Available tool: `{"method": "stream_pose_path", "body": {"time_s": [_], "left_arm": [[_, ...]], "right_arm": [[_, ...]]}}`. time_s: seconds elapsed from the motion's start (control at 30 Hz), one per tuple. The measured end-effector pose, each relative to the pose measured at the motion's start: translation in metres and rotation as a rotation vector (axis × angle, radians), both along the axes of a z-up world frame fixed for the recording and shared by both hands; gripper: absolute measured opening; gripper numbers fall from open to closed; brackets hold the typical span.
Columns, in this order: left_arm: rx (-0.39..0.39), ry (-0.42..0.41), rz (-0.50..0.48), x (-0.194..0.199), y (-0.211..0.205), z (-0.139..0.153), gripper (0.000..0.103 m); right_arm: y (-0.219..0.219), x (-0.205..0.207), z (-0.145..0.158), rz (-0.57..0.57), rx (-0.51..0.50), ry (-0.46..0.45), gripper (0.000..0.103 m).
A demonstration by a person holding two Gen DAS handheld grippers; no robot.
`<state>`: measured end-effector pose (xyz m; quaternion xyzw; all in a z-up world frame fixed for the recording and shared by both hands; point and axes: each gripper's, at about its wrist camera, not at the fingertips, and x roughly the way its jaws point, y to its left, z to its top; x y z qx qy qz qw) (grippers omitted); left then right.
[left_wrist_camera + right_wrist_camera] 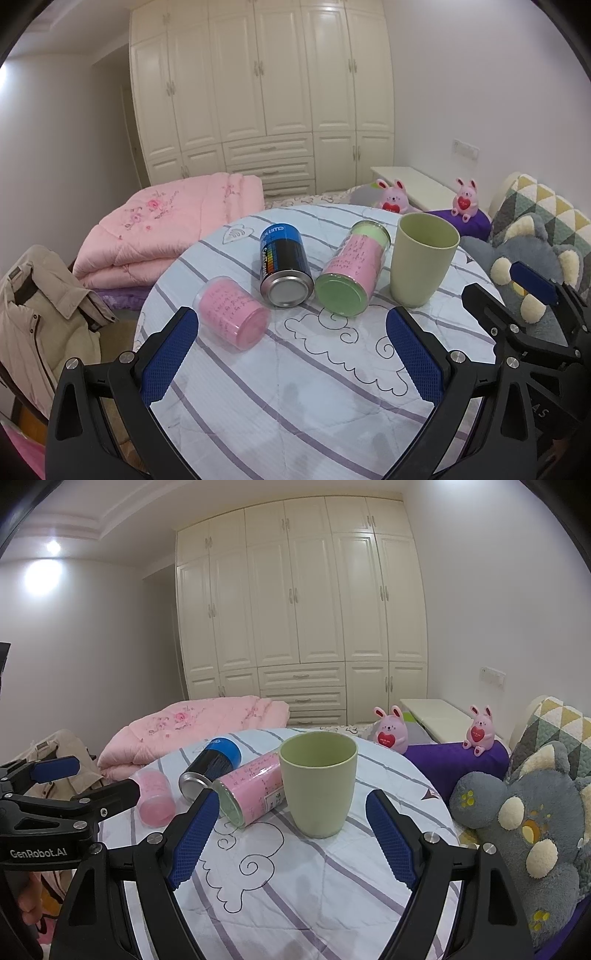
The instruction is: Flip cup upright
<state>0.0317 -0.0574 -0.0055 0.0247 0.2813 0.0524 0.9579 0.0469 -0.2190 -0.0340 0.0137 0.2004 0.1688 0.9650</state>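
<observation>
A pale green cup (423,260) stands upright, mouth up, on the round table with a striped cloth (295,387). In the right wrist view the cup (319,786) stands just ahead of my right gripper (293,812), which is open and empty, with the cup a little beyond its blue pads (194,836). My left gripper (291,332) is open and empty, nearer the table's front. The right gripper's fingers (532,280) show at the right edge of the left wrist view.
Three containers lie on their sides left of the cup: a pink jar (232,314), a blue and black can (284,269) and a pink and green tube (351,273). A grey plush toy (528,827) lies at the table's right. A pink quilt (166,229) lies behind.
</observation>
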Motion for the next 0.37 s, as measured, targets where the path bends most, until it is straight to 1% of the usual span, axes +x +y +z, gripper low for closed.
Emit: {"method": "stream_pose_path", "body": {"time_s": [0.37], "left_arm": [[-0.004,0.008,-0.001,0.011,0.004,-0.005,0.103]], "right_arm": [[0.002,0.023,-0.01,-0.018,0.017,0.062,0.083]]}}
